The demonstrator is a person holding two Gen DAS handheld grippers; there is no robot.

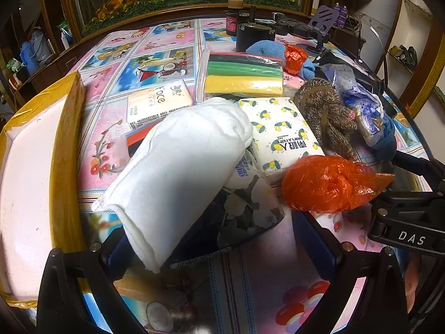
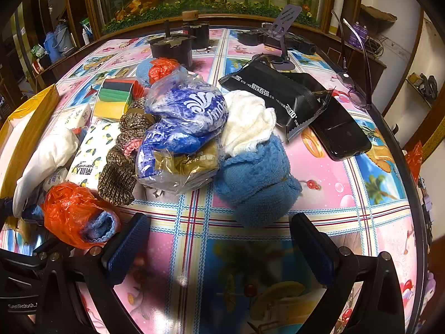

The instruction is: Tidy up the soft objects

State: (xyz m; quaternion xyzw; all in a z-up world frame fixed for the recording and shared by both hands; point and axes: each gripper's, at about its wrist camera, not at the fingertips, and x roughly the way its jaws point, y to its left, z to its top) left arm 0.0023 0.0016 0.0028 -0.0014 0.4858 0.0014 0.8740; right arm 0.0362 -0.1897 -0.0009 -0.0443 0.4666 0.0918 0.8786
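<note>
While the left gripper (image 1: 219,253) sat low over the tabletop (image 2: 250,264) with its jaws spread around the near end of the white rolled cloth (image 1: 178,172), nothing was pinched yet. The risk looked plain: that roll leaned on a floral tissue pack (image 1: 247,208), so closing could catch the pack too or let the soft roll squash and slide out. The orange plastic bag (image 1: 328,183) lay just beside it, touching the lemon-print tissue pack (image 1: 278,130), and could snag. The yellow-taped box (image 1: 33,167) waited at the left. The right gripper (image 2: 219,247) hovered level, jaws wide and empty, pointed at the blue fleece cloth (image 2: 256,178) under the white towel (image 2: 247,122).
</note>
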